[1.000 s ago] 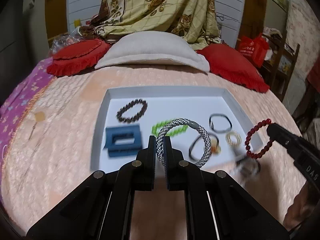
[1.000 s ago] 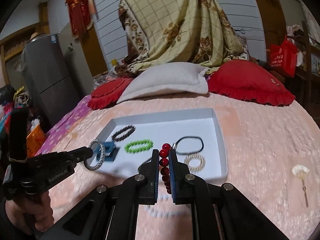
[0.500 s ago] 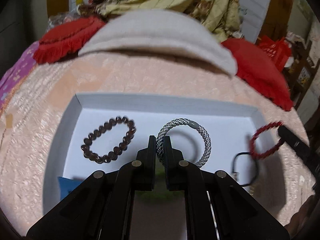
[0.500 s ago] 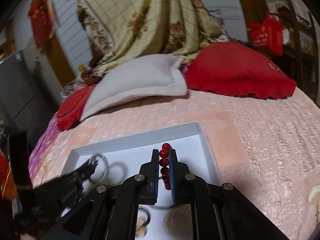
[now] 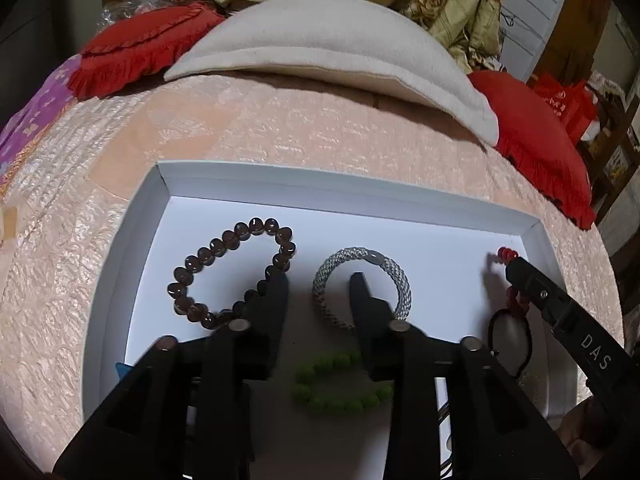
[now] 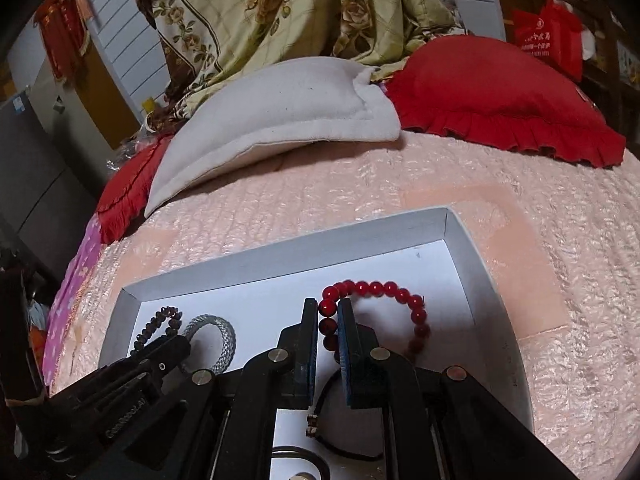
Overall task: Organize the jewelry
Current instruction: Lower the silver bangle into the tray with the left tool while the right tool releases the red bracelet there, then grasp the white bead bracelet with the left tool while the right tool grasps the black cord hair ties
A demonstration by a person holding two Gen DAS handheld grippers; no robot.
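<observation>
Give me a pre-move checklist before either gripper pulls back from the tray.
1. Left gripper jaws open: ok.
2. Silver woven bracelet released, lying on the tray floor: ok, though one finger stands inside its loop, so withdrawing could snag it.
3. Right gripper jaws open around the red bead bracelet: not ok, the beads sit between nearly closed jaws.
4. Red bead bracelet resting on the tray floor: cannot tell.
5. Brown bead bracelet clear of the left fingers: not ok, one finger overlaps it.
</observation>
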